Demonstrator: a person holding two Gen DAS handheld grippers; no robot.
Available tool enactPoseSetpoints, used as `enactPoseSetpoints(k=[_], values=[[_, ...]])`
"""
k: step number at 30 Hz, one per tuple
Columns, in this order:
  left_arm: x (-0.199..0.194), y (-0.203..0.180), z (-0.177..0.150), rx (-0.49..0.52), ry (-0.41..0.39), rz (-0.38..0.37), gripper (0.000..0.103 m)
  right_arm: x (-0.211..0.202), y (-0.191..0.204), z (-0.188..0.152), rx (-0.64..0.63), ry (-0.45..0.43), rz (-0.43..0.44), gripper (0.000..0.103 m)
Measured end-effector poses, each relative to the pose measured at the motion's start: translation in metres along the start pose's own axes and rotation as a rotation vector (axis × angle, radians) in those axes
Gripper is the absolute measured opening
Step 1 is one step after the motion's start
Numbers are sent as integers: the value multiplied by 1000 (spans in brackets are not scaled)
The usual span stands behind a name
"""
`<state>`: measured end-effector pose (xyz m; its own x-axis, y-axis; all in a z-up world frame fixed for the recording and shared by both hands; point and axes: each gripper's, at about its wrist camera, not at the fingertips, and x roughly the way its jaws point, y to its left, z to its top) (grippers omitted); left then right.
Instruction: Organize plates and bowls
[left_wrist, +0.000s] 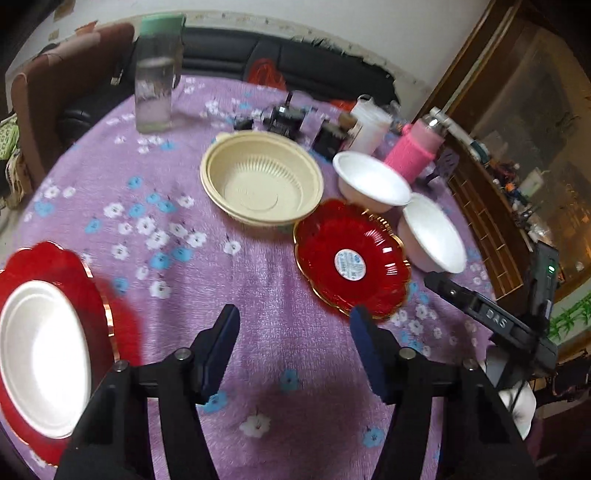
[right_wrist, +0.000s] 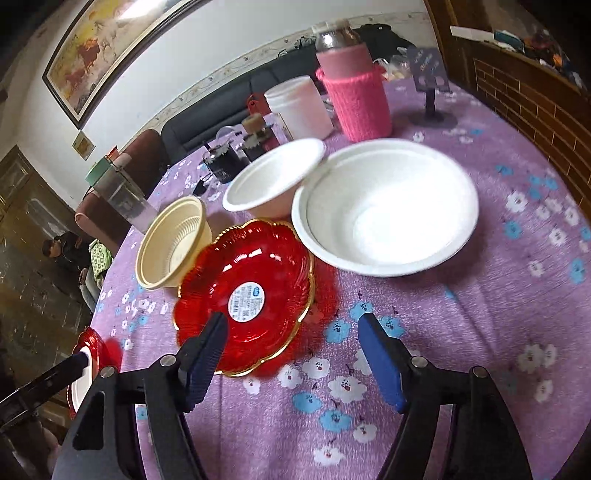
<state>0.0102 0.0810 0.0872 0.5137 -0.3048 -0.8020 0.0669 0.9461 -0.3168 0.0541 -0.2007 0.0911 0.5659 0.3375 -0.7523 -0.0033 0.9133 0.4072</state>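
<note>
Hovering above a round table (left_wrist: 258, 280) draped in a purple flowered cloth, the left claw (left_wrist: 293, 328) stands partly open with nothing between its blue pads, only bare cloth showing in the gap. A red plate with a gold scalloped rim (left_wrist: 351, 260) lies just beyond its right finger, a round white label at its centre. Behind that plate sits a cream bowl (left_wrist: 262, 177), its rim touching or nearly touching the red one. Two white bowls (left_wrist: 371, 181) stand to the right, close together, the nearer one (left_wrist: 432, 232) close to the table's edge. At the far left edge, a white dish (left_wrist: 44, 354) rests inside a second red plate (left_wrist: 74, 273).

The right claw (right_wrist: 290, 341) is open wide and empty too; its left finger overlaps the near rim of the labelled red plate in its own view, though contact cannot be judged. A clear stretch of cloth lies under and to the right of that claw, running to the table's edge. A pink-sleeved bottle (right_wrist: 356, 99), a white tub (right_wrist: 299, 107) and a clear jar with a green lid (left_wrist: 157, 74) crowd the far side.
</note>
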Motion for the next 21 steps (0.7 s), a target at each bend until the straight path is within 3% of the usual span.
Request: enactPoseSetpoints(k=[11,15,17,21], values=[[67,-1,14,-52,45,62,61,54,-4,8,32,-21,0,75],[77,5,17,-72,47,78,61,63,0,9,16,-14,38,55],[80,7,18,-79,43,83,61,67,2,8,-2,-13,46,32],[90,10,21,-96,50,91,61,69,3,6,-11,-9,58,25]])
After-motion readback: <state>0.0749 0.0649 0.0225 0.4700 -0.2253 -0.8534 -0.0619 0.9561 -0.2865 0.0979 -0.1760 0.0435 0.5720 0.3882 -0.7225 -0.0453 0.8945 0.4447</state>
